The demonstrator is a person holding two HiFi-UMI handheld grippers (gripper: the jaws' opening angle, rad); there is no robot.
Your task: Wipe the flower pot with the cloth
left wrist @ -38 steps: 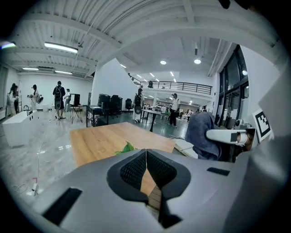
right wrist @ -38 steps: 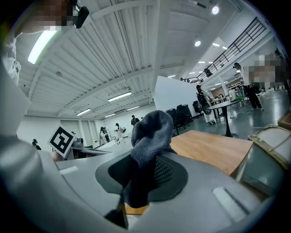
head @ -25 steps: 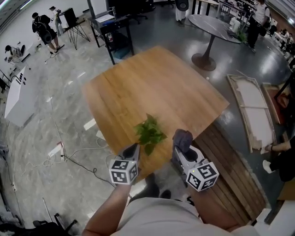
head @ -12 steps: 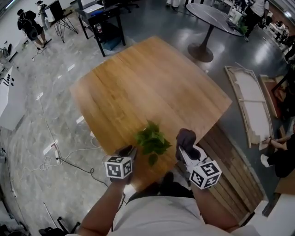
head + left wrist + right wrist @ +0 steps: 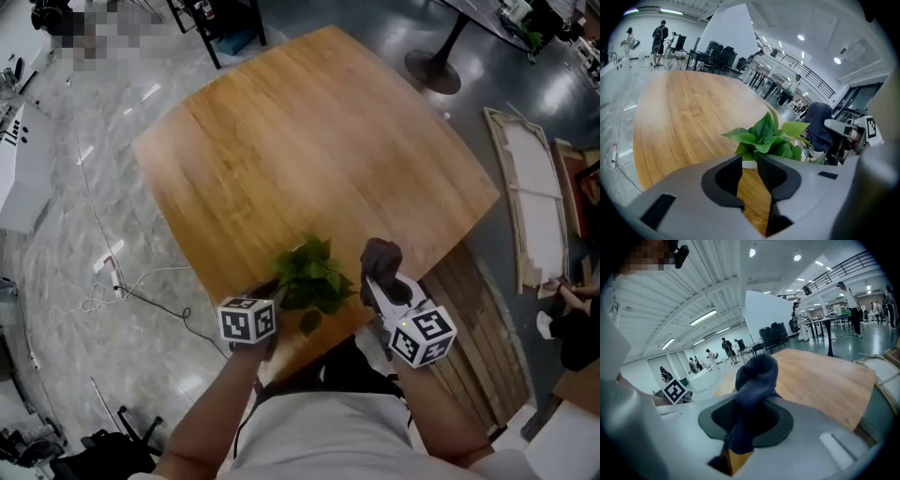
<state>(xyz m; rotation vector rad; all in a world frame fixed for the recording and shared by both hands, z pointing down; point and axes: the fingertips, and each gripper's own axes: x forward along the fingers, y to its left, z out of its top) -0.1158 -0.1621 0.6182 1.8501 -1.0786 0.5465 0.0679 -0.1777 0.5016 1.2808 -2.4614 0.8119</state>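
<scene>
A broad wooden worktop [image 5: 309, 141] is filling the middle of the head view, tilted like a diamond, with pale marbled floor [image 5: 66, 234] lying along the left side of the frame and darker floor along the right. At the bottom centre of that frame the person's two arms are reaching up toward the worktop's near edge, each one holding a gripper with a marker cube at its back. The left gripper [image 5: 274, 298] is sitting at the lower centre-left of the head view, just left of the plant; in the left gripper view its jaws are standing a narrow slit apart with bare wood showing between them and nothing clamped in the gap. The flower pot [image 5: 749, 164] is standing on the worktop close to its near edge, and only a strip of its white rim is showing, just past the tips of those jaws; whether the tips are touching it cannot be told. Its green leaves [image 5: 309, 279] are spreading out between the two grippers and hiding the pot in the head view. The right gripper [image 5: 382, 286] is hovering just right of the leaves, its jaws pinching the dark blue cloth [image 5: 752, 378], which is bunching into a rounded knot above the jaw tips at the centre of the right gripper view.
</scene>
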